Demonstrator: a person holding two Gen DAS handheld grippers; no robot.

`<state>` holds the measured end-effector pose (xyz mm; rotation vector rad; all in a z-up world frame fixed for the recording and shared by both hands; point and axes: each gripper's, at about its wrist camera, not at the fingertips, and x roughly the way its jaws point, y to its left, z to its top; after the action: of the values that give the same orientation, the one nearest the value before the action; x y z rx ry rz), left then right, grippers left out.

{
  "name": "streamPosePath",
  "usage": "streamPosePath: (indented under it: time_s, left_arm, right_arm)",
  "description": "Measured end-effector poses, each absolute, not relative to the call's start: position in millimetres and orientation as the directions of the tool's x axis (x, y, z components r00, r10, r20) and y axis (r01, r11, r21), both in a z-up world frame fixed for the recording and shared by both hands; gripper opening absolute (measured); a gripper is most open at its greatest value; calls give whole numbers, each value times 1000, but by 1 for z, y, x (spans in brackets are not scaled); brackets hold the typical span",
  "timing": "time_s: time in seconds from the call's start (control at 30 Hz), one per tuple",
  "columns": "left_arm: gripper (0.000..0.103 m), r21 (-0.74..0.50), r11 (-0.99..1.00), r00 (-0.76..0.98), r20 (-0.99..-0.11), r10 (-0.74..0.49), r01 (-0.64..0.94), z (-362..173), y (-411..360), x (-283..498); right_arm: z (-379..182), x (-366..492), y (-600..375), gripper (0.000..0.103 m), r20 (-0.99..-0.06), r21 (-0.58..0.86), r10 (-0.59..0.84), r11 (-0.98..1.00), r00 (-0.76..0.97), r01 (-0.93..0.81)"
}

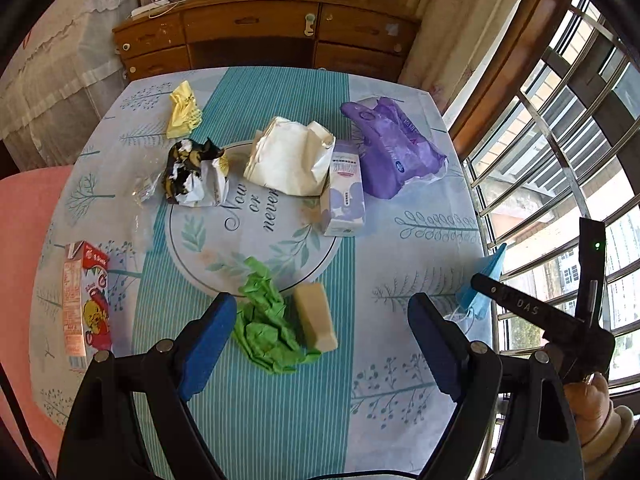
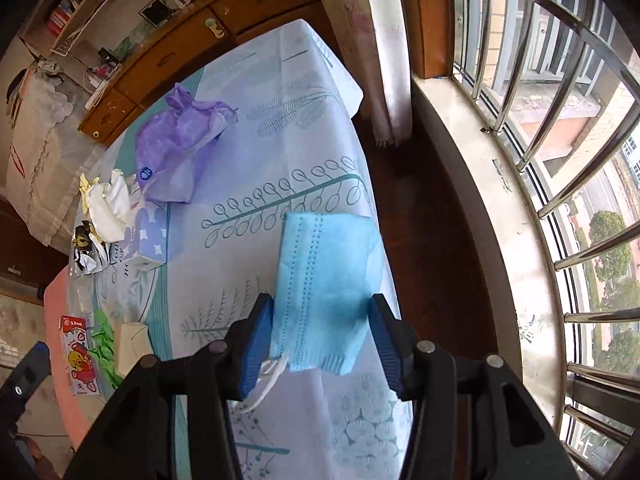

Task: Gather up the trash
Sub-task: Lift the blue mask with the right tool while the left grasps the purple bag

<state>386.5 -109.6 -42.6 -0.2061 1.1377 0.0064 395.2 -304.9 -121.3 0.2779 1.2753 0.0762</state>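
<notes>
The left hand-held gripper (image 1: 322,326) hung over the tabletop (image 1: 400,380) with its blue pads spread wide and nothing between them. Just ahead of its tips lay a crumpled green paper (image 1: 268,324), with a pale yellow block (image 1: 316,316) touching it on the right side. Further ahead lay a small purple-and-white carton (image 1: 346,188) on its side, a crumpled white bag (image 1: 288,156) beside it, and a black-and-white wrapper (image 1: 196,176) to the left of that. A purple plastic bag (image 1: 394,148) lay ahead and to the right, a yellow wrapper (image 1: 184,110) far ahead to the left, and a red drink carton (image 1: 86,300) lay well off to the left near the tabletop's edge. The right hand-held gripper (image 2: 320,336) was over the tabletop's window-side edge with a folded blue face mask (image 2: 324,272) between its pads; the left pad touched the mask's edge, while whether the right pad pressed on it could not be told. Most of the mask reached forward past the tips, and its white ear loop (image 2: 264,384) trailed back below the left pad.
</notes>
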Motion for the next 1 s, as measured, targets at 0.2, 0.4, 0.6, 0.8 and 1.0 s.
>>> streamPosePath:
  time_s: [0.2,0.4,0.6,0.8,1.0]
  left_arm:
    - [86,-144,983,397,-914,-86,-118,-48,-128,427]
    - [86,-174,977,385,-916,-116,-120,-52,-146,470]
    - [86,-226,960,364,-919,-153,-167,-59,-159,521]
    - [86,-201,955,335,-934,-120,-220,-70,-169,564]
    - [86,-133,958,271,-961,-61,-255,-90,-183,591]
  right_arm:
    - [-124,412,-294,24,-934,151,152,988,324,-26]
    - [-118,440,-296,15,-923,173,195,980,333,-96]
    - [-100,473,-297,14,-893,169,211,976,397,-139]
    - [-89,505,-298,14,-873,162,214,975,439,-154]
    - [-86,529,-299,14,-864,147,211,974,456,-172]
